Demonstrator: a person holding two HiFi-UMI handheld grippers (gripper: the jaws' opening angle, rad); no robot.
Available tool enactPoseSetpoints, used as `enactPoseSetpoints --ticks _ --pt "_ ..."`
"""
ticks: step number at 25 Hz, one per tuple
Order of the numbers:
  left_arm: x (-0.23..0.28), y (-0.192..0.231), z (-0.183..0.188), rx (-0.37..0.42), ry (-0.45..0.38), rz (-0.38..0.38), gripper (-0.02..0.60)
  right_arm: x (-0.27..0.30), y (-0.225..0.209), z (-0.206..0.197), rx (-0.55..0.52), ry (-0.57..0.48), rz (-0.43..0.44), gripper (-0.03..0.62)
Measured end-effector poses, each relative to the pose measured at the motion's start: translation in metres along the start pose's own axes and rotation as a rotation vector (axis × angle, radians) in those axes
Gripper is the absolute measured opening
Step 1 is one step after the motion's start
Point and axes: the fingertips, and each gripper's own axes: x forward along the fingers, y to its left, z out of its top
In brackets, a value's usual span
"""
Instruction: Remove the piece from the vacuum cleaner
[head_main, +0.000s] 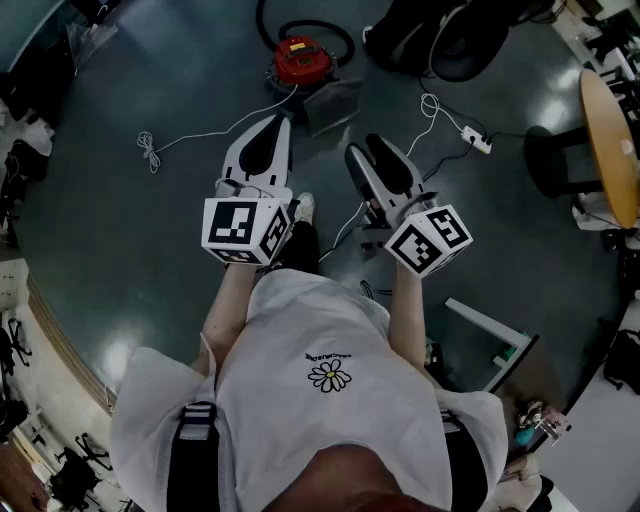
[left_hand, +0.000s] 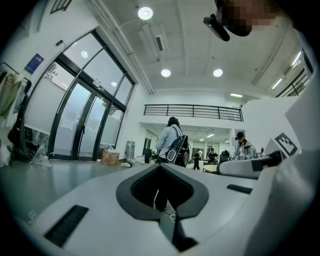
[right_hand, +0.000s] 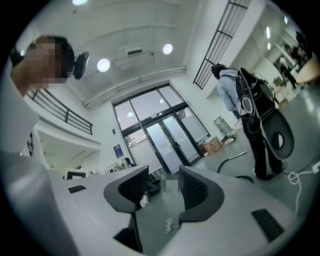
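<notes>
The red vacuum cleaner (head_main: 302, 58) sits on the dark floor ahead of me, with its black hose (head_main: 318, 27) looped behind it. A grey flat piece (head_main: 331, 105) lies just in front of the vacuum. My left gripper (head_main: 281, 122) points toward the vacuum from a short way off; its jaws meet at the tips, with nothing between them (left_hand: 160, 168). My right gripper (head_main: 376, 147) is held beside it at the same distance. Its jaws stand apart and empty (right_hand: 164, 178). Neither gripper touches the vacuum.
A white cable (head_main: 205, 134) runs left from the vacuum across the floor. Another cable leads to a power strip (head_main: 477, 141) on the right. A person with a backpack (right_hand: 254, 116) stands just beyond the vacuum. A round wooden table (head_main: 610, 140) is at the far right.
</notes>
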Motion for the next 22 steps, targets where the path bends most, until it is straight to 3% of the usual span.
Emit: enactPoseSetpoints --ticks 4,8,13,16,22 --pt "0.054 0.061 0.008 -0.029 -0.005 0.007 0.005 0.072 -0.020 0.026 0.065 -0.054 0.058 0.201" --pt "0.101 0.109 0.014 -0.048 -0.003 0.015 0.005 0.129 -0.056 0.048 0.051 -0.059 -0.013 0.225" --pt "0.142 0.136 0.002 -0.033 0.048 0.021 0.006 0.152 -0.113 0.061 0.218 -0.126 -0.091 0.224" --pt "0.163 0.147 0.000 -0.008 0.072 0.029 0.006 0.165 -0.148 0.059 0.290 -0.102 -0.129 0.224" --pt "0.214 0.195 0.005 0.031 0.092 0.132 0.006 0.209 -0.207 0.066 0.369 -0.073 -0.146 0.224"
